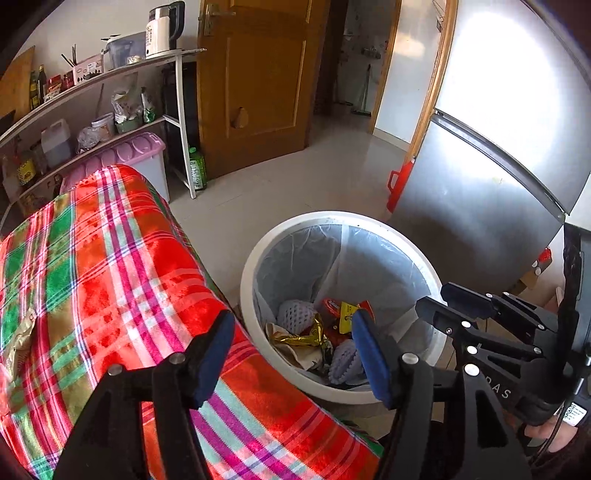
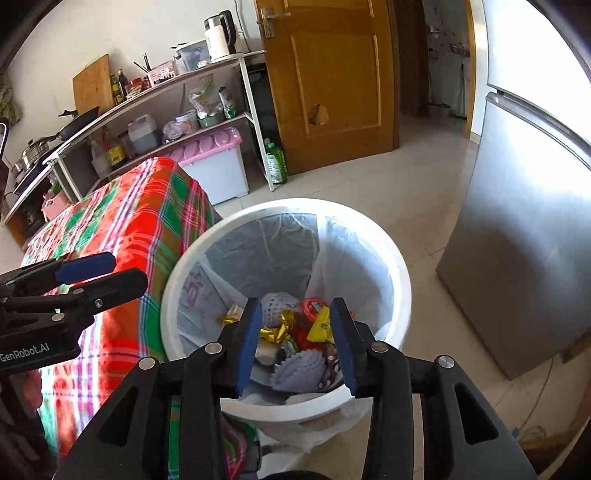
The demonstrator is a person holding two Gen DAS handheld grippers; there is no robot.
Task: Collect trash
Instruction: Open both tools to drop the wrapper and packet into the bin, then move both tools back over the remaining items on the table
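Note:
A white trash bin [image 1: 295, 221] with a clear liner stands on the floor beside a table under a red plaid cloth [image 1: 110, 266]. It holds wrappers [image 1: 306, 338] and purple foam nets [image 1: 295, 314]. My left gripper [image 1: 291, 350] is open and empty, over the table edge and the bin's near rim. My right gripper [image 2: 295, 339] is open and empty, right above the bin [image 2: 369, 229], with the wrappers [image 2: 321, 326] and foam nets [image 2: 299, 371] between its fingers below. A crumpled wrapper [image 1: 22, 336] lies on the cloth at far left.
A steel fridge [image 1: 498, 155] stands right of the bin. A shelf rack [image 2: 166, 96] with bottles, a kettle [image 2: 219, 35] and a pink-lidded box [image 2: 214, 162] lines the back wall. A wooden door [image 2: 332, 81] and a green bottle [image 2: 275, 162] are behind.

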